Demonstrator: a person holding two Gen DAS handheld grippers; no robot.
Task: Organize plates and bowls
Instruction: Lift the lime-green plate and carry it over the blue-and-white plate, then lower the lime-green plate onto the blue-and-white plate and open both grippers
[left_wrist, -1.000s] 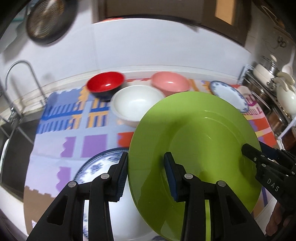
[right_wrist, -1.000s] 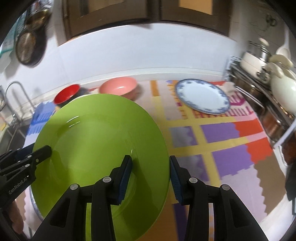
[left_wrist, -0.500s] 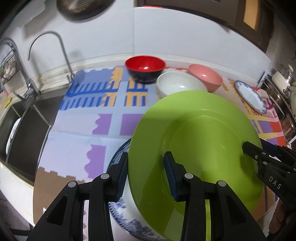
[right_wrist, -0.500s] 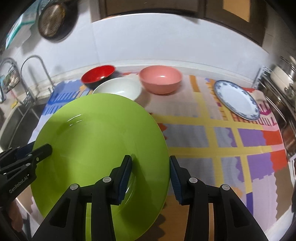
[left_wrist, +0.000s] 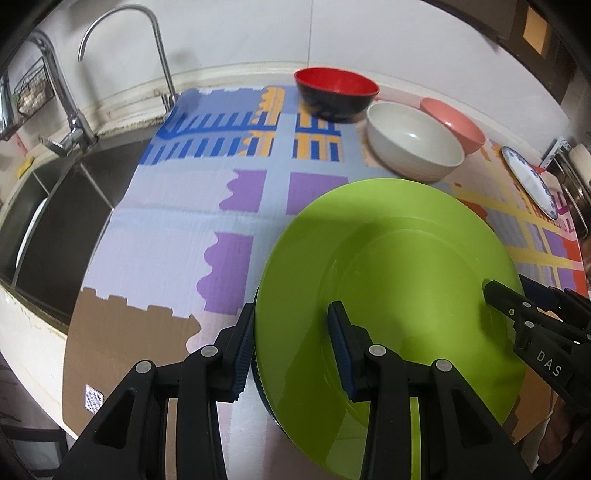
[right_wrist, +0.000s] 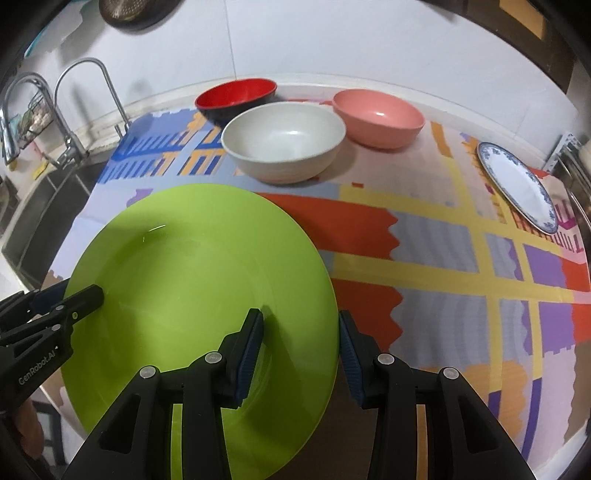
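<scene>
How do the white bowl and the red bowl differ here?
The white bowl is off-white inside and out; the red bowl is red inside, dark outside. The white bowl looks wider and sits nearer the grippers; the red bowl sits behind it by the wall. Both stand upright and empty on the patterned mat.

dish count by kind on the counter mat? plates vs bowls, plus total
Plates: 2 visible for certain, green plate and blue-rimmed plate
Bowls: 3, red bowl, white bowl, pink bowl
Total: 5
A dark rim under the green plate may be another plate; cannot tell.
</scene>
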